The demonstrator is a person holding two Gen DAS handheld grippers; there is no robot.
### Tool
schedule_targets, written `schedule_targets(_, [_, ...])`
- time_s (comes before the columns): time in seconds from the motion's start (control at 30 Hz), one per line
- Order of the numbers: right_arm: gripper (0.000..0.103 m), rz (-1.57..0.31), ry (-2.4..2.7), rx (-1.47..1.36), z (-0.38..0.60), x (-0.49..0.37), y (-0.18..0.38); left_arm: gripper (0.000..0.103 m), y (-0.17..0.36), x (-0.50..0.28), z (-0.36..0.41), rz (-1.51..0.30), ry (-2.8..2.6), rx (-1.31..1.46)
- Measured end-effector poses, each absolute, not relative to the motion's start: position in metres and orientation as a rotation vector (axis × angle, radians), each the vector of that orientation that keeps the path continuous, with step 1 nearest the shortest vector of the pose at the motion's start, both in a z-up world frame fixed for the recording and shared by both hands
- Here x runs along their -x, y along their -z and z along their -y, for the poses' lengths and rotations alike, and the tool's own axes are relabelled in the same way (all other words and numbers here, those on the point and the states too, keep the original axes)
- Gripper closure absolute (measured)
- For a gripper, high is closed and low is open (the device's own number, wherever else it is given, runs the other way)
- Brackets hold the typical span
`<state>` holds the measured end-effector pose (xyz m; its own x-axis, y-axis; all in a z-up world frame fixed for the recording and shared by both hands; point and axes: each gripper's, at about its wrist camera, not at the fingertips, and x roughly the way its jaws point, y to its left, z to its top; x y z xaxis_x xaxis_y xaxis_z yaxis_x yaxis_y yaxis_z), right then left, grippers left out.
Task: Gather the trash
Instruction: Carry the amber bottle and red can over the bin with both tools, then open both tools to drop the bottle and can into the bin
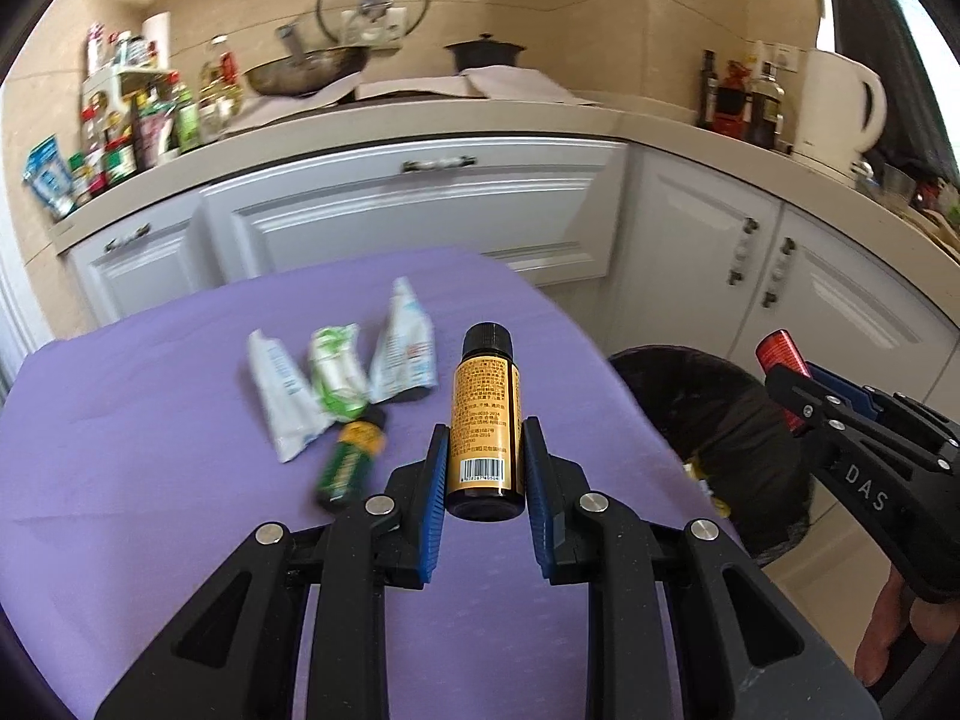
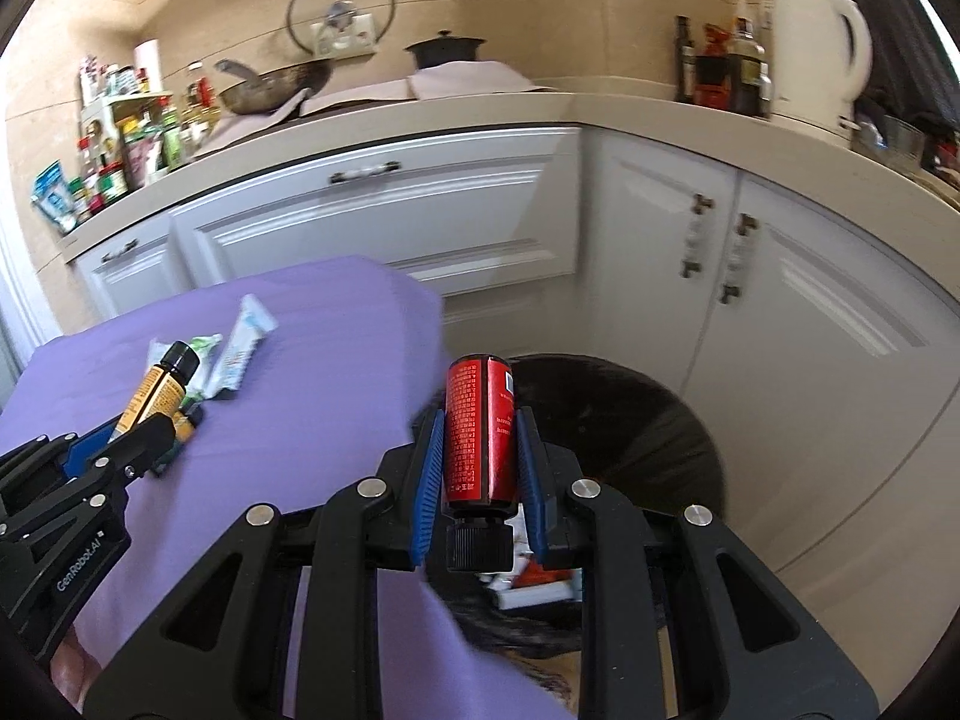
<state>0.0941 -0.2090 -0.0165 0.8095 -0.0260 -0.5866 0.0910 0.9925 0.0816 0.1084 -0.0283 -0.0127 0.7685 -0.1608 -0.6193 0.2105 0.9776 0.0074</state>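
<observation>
In the left of the left wrist view, three crumpled tubes (image 1: 336,384) and a green bottle (image 1: 351,462) lie uncollected on the purple tablecloth (image 1: 150,420). At centre, the left gripper (image 1: 485,468) clamps an orange bottle (image 1: 485,420). On the right, the right gripper (image 2: 480,450) grips a red bottle (image 2: 480,432) above the bin (image 2: 660,432), which already holds some trash.

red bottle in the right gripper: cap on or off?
On. The red bottle sits clamped in the right gripper, black screw cap fitted and pointing back toward the camera, above the trash bin.
</observation>
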Motion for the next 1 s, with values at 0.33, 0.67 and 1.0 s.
schedule_targets(0.33, [0.08,-0.633,0.15,-0.131,0.257,-0.09,0.03,0.078,0.02,-0.112,0.085,-0.665,0.276,-0.123])
schedule_targets(0.67, [0.08,-0.65,0.166,-0.147,0.28,-0.094,0.044,0.078,0.034,-0.119,0.119,-0.693,0.297,-0.165])
schedule_targets(1.0, [0.08,-0.678,0.163,-0.157,0.289,-0.103,0.057,0.078,0.047,-0.13,0.141,-0.725,0.303,-0.198])
